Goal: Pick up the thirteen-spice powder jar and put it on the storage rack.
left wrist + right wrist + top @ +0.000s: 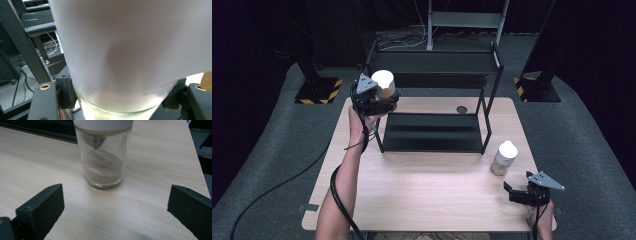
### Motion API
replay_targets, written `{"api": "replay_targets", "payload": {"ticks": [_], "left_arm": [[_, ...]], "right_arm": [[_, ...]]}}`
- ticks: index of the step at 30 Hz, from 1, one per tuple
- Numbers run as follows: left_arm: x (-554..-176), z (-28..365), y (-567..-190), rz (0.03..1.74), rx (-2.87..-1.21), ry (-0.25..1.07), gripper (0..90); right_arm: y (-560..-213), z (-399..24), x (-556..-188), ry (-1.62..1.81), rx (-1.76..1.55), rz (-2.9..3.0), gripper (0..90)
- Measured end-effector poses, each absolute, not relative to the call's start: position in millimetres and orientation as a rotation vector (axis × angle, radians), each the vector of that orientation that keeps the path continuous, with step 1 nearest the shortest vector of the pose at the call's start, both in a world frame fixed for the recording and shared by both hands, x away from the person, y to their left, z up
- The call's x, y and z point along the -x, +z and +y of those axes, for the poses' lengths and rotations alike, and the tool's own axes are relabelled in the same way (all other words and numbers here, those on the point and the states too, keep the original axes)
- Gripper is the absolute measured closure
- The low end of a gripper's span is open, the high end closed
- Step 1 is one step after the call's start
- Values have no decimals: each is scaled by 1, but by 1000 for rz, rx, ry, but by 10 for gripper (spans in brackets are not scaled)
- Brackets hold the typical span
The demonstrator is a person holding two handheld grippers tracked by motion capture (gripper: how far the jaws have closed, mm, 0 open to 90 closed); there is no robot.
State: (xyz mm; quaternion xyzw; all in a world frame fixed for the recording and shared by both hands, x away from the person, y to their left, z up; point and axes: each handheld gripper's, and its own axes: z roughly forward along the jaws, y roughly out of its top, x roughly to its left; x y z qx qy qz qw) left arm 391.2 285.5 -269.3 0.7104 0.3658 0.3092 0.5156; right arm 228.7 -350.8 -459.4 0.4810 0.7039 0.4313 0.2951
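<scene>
My left gripper [379, 97] is raised beside the top left corner of the black two-tier rack [434, 132] and is shut on a glass jar with a white lid [383, 81]. In the left gripper view that jar [120, 57] stands close up between the jaws, its white lid uppermost. A second glass jar [504, 157] with a white lid and brown powder stands on the wooden table [422, 195] right of the rack. My right gripper [512, 192] sits low near the table's front right corner, open, with that jar [103, 157] ahead of its jaws and apart from them.
The rack's upper shelf [432, 62] reaches behind the table's far edge. A small dark round disc [461, 109] lies on the table behind the lower shelf. Cables [277, 185] trail over the grey floor at the left. Stand bases with yellow-black stripes [317, 92] flank the table.
</scene>
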Motion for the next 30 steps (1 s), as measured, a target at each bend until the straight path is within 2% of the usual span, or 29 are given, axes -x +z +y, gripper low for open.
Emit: {"api": "replay_targets", "payload": {"ticks": [30], "left_arm": [[-396, 293, -243, 862, -1681, 721, 309]], "right_arm": [[-459, -351, -229, 1151, -1280, 1876, 0]]}}
